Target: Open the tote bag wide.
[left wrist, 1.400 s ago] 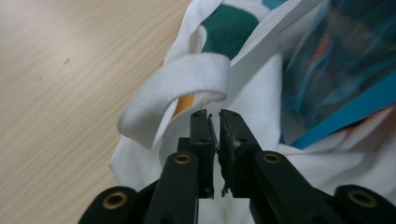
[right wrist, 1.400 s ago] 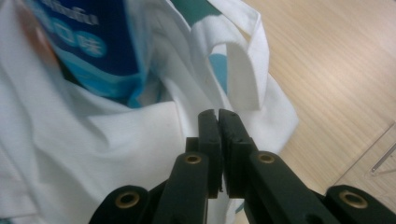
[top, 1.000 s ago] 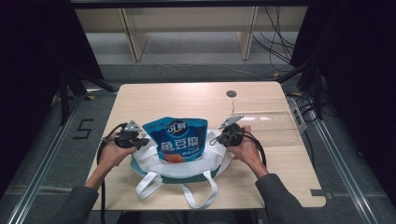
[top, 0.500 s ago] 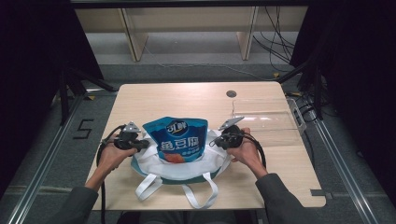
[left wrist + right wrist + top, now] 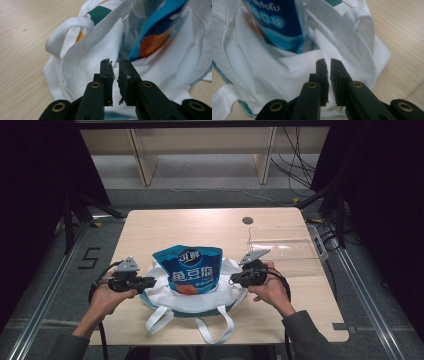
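A white cloth tote bag [image 5: 192,301] lies on the table [image 5: 200,227] with a blue snack pouch [image 5: 189,270] standing in its mouth. My left gripper [image 5: 151,281] sits at the bag's left edge and my right gripper [image 5: 233,280] at its right edge, both pointing inward. In the left gripper view the left gripper [image 5: 114,62] shows a narrow gap with nothing in it, and the bag [image 5: 82,65] and pouch [image 5: 155,35] lie just beyond. The right gripper [image 5: 327,62] looks the same, just short of the bag's cloth [image 5: 274,72]. Both pairs of jaws have just been opening.
A clear plastic box [image 5: 282,245] stands at the table's right, behind my right hand. The bag's two white handles [image 5: 160,320] trail toward the near table edge. A dark round hole [image 5: 247,220] sits in the tabletop at the back.
Both grippers have drawn back from the bag's sides toward the near edge and their jaws have parted a little, letting go of the cloth. The pouch stays upright in the bag.
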